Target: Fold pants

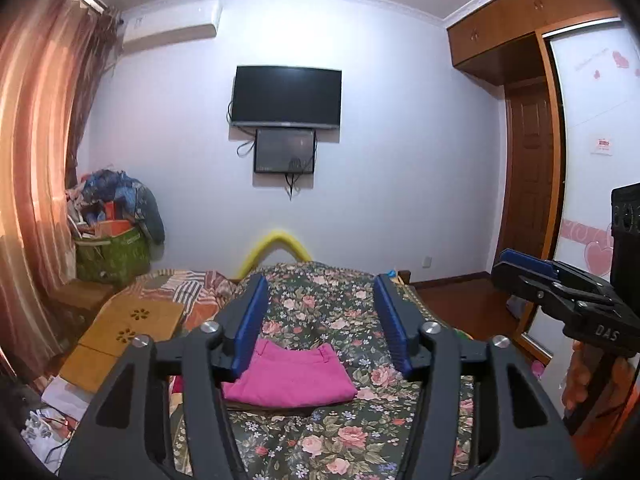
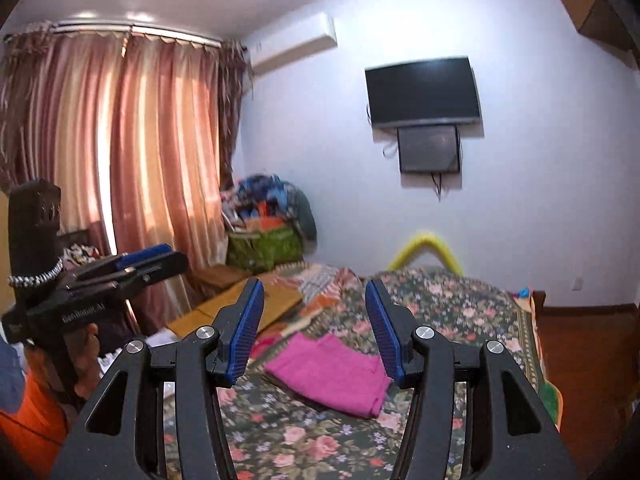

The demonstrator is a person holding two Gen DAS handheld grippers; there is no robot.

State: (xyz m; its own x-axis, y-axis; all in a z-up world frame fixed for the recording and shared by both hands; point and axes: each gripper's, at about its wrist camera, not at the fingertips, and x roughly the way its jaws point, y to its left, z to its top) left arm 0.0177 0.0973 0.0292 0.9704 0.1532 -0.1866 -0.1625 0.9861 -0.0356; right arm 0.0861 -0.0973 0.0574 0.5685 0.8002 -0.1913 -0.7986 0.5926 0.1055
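Note:
The pink pants (image 1: 290, 378) lie folded into a compact rectangle on the floral bedspread (image 1: 340, 440), also seen in the right wrist view as the pink pants (image 2: 332, 372). My left gripper (image 1: 322, 304) is held high above the bed, open, with nothing between its blue pads (image 1: 252, 320). My right gripper (image 2: 314, 316) is likewise raised and open, empty between its blue pads (image 2: 244, 328). Each gripper appears in the other's view: the right gripper (image 1: 532, 276) at the right edge, the left gripper (image 2: 144, 260) at the left, each held by a hand.
A yellow wooden board (image 1: 128, 320) lies on the bed's left side beside striped bedding. A green basket (image 1: 112, 256) piled with clothes stands by the curtain (image 1: 36, 160). A TV (image 1: 286, 96) hangs on the far wall. A wardrobe (image 1: 532, 40) and wooden floor lie right.

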